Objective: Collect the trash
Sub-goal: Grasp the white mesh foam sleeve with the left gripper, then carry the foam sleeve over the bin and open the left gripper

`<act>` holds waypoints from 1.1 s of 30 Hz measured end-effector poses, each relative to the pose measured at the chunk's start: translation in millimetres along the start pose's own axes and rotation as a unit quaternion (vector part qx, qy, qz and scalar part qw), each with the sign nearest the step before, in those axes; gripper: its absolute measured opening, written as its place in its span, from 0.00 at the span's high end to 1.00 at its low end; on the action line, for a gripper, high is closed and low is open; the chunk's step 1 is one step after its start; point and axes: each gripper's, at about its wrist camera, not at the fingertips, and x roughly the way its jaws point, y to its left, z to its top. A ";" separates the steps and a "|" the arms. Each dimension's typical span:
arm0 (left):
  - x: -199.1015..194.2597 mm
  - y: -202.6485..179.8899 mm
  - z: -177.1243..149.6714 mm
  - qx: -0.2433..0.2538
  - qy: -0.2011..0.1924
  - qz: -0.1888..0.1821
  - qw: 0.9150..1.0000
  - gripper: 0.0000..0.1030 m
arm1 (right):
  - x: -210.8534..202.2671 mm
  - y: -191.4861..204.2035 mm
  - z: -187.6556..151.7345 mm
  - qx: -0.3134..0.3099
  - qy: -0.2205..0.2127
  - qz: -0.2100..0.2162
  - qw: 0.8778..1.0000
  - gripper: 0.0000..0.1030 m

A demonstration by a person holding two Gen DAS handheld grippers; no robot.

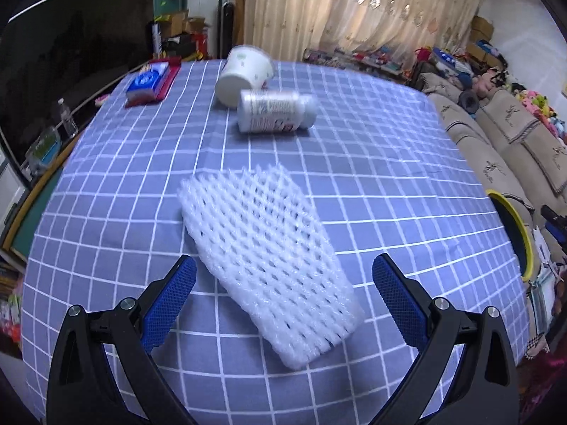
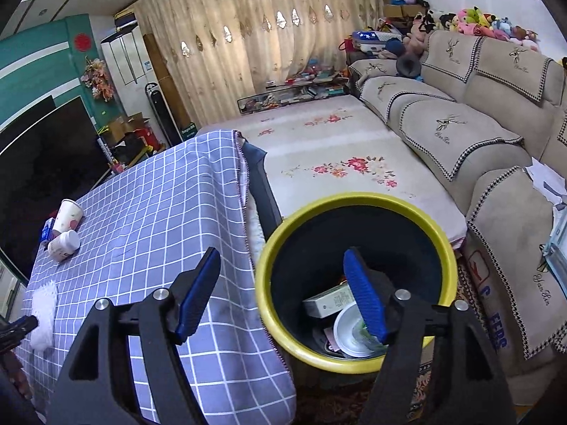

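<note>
Item: foam net (image 1: 265, 265), lower centre, on tablecloth (image 1: 372, 177) | we judge it light, soft, squashy; pinch across its near end | left gripper (image 1: 283, 294) spread, empty | right gripper (image 2: 283, 294) spread, empty, over bin (image 2: 269, 248).

My left gripper (image 1: 283, 272): matt black plastic arms, blue pads with rough mesh texture, shiny metal pivot pins. Between the fingers, white foam net sleeve (image 1: 265, 262), soft, open lattice. Tablecloth (image 1: 372, 163) is matt woven cloth. At 12 o'clock, paper cup (image 1: 244, 74) and glossy plastic bottle (image 1: 276, 110). My right gripper (image 2: 281, 294), same build, over bin (image 2: 354, 205) with smooth glossy yellow plastic rim.
</note>
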 end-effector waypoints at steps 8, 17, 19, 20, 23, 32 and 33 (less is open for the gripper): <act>28.3 0.1 8.6 -0.022 0.024 0.027 0.999 0.05 | 8.4 7.2 -1.7 -0.005 0.010 0.014 1.000 0.34; 41.1 -9.2 13.2 -0.002 0.030 0.069 0.997 0.13 | 12.2 7.9 -1.1 -0.005 0.012 0.021 1.000 0.33; 40.2 -9.9 13.5 0.001 0.028 0.069 0.997 0.20 | 11.5 6.4 -1.6 -0.003 0.011 0.022 1.000 0.33; 39.3 -10.6 13.7 0.003 0.027 0.070 0.997 0.25 | 11.4 5.9 -1.9 -0.002 0.011 0.022 1.000 0.33; 36.5 -12.7 13.5 0.012 0.022 0.065 0.998 0.41 | 10.9 2.8 -2.0 0.002 0.011 0.023 1.000 0.33; 14.9 -16.1 13.6 0.021 -0.004 0.027 0.999 0.77 | 4.3 -4.7 -3.6 0.011 0.005 0.024 1.000 0.33; 13.0 -16.6 13.6 0.022 -0.005 0.026 0.999 0.77 | 3.9 -6.0 -3.5 0.012 0.005 0.024 1.000 0.33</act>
